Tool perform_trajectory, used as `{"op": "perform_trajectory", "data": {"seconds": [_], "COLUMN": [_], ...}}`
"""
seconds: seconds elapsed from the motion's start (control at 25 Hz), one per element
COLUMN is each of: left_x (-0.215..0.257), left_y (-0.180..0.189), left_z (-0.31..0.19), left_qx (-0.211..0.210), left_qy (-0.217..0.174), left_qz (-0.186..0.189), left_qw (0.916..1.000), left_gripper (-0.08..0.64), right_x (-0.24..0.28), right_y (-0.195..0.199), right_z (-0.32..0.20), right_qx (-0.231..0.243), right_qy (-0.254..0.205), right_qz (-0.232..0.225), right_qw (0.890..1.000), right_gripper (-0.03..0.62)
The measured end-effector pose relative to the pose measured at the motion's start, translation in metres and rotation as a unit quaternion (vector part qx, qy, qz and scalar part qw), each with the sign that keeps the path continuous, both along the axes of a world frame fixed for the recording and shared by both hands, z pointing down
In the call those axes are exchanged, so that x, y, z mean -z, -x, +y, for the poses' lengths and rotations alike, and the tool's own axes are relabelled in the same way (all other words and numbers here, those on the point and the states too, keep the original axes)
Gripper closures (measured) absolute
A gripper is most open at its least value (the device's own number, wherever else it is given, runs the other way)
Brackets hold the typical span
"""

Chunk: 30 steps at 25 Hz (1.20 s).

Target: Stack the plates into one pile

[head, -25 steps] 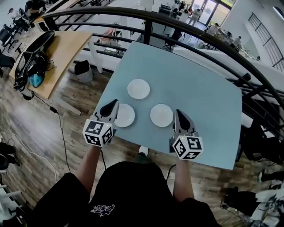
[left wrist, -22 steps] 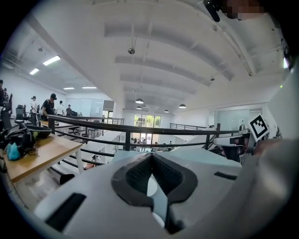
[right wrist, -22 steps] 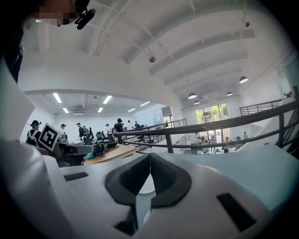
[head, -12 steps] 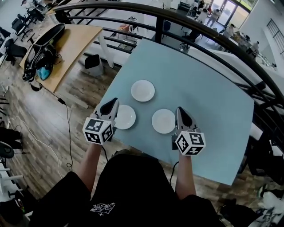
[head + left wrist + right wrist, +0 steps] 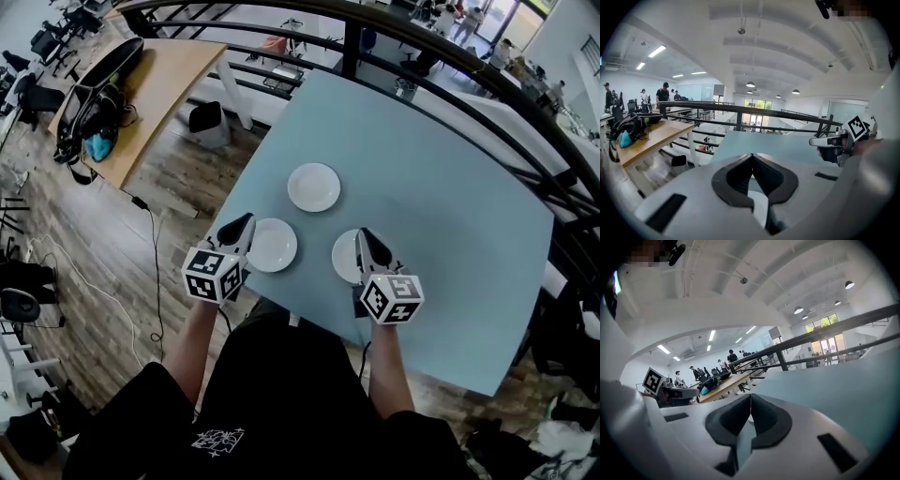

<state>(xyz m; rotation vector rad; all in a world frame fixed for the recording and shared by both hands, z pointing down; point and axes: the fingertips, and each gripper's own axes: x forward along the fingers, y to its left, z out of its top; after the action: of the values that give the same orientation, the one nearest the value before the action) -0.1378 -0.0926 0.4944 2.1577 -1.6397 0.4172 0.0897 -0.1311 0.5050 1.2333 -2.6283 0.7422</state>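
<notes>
Both claws fully closed, empty: left gripper (image 5: 246, 219) beside left plate (image 5: 273, 246), right gripper (image 5: 364, 233) above right plate (image 5: 342, 256).

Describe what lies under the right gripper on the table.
A white plate shows beneath the right gripper. The gripper covers the plate's right edge, so that part cannot be seen.

Three small, round white plates lie flat and unstacked on the pale blue surface (image 5: 441, 216), all apart from each other, in a triangle. The far plate (image 5: 314, 187) sits toward the middle. The left plate (image 5: 272, 246) lies close to the near-left edge. The right plate (image 5: 345, 255) lies level with it, to the right; only its left part shows.
</notes>
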Motion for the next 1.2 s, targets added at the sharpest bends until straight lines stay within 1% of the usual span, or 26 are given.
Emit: {"op": "perform_trajectory", "data": {"seconds": [0.12, 0.24, 0.32, 0.4, 0.48, 0.56, 0.64, 0.72, 0.96, 1.04, 1.08, 1.12, 1.2], "left_x": [-0.03, -0.062, -0.082, -0.105, -0.128, -0.149, -0.166, -0.177, -0.189, -0.192, -0.194, -0.197, -0.201], "left_y": [0.015, 0.031, 0.039, 0.044, 0.048, 0.051, 0.054, 0.057, 0.058, 0.06, 0.06, 0.06, 0.059], "left_z": [-0.007, -0.005, -0.003, 0.0, 0.006, 0.012, 0.018, 0.021, 0.028, 0.03, 0.031, 0.033, 0.037], "left_qx": [-0.012, -0.03, -0.049, -0.066, -0.082, -0.094, -0.098, -0.1, -0.106, -0.1, -0.098, -0.097, -0.093], "left_qy": [0.032, 0.075, 0.105, 0.14, 0.179, 0.217, 0.25, 0.274, 0.318, 0.327, 0.332, 0.337, 0.348], "left_qz": [-0.001, 0.005, 0.011, 0.019, 0.032, 0.053, 0.085, 0.121, 0.213, 0.228, 0.232, 0.236, 0.243], "left_qw": [0.9994, 0.9967, 0.9932, 0.9878, 0.98, 0.9703, 0.9594, 0.9488, 0.9178, 0.9117, 0.9092, 0.9064, 0.9006], "left_gripper": [0.552, 0.552, 0.552, 0.552, 0.552, 0.552, 0.551, 0.551, 0.539, 0.521, 0.513, 0.508, 0.496], "right_x": [-0.025, -0.046, -0.059, -0.076, -0.095, -0.112, -0.127, -0.141, -0.169, -0.172, -0.173, -0.175, -0.179], "right_y": [0.024, 0.049, 0.066, 0.081, 0.095, 0.107, 0.114, 0.119, 0.125, 0.127, 0.128, 0.127, 0.127], "right_z": [-0.004, 0.003, 0.009, 0.014, 0.021, 0.028, 0.034, 0.039, 0.052, 0.056, 0.058, 0.06, 0.066], "right_qx": [0.011, 0.028, 0.042, 0.056, 0.07, 0.081, 0.086, 0.087, 0.088, 0.083, 0.081, 0.079, 0.077], "right_qy": [0.03, 0.058, 0.08, 0.108, 0.146, 0.183, 0.219, 0.253, 0.326, 0.344, 0.353, 0.361, 0.377], "right_qz": [0.002, 0.001, -0.004, -0.008, -0.016, -0.025, -0.035, -0.049, -0.074, -0.092, -0.098, -0.102, -0.105], "right_qw": [0.999, 0.998, 0.996, 0.992, 0.987, 0.979, 0.971, 0.962, 0.938, 0.931, 0.927, 0.923, 0.917], "right_gripper": [0.586, 0.586, 0.586, 0.586, 0.586, 0.586, 0.586, 0.586, 0.584, 0.58, 0.56, 0.504, 0.483]}}
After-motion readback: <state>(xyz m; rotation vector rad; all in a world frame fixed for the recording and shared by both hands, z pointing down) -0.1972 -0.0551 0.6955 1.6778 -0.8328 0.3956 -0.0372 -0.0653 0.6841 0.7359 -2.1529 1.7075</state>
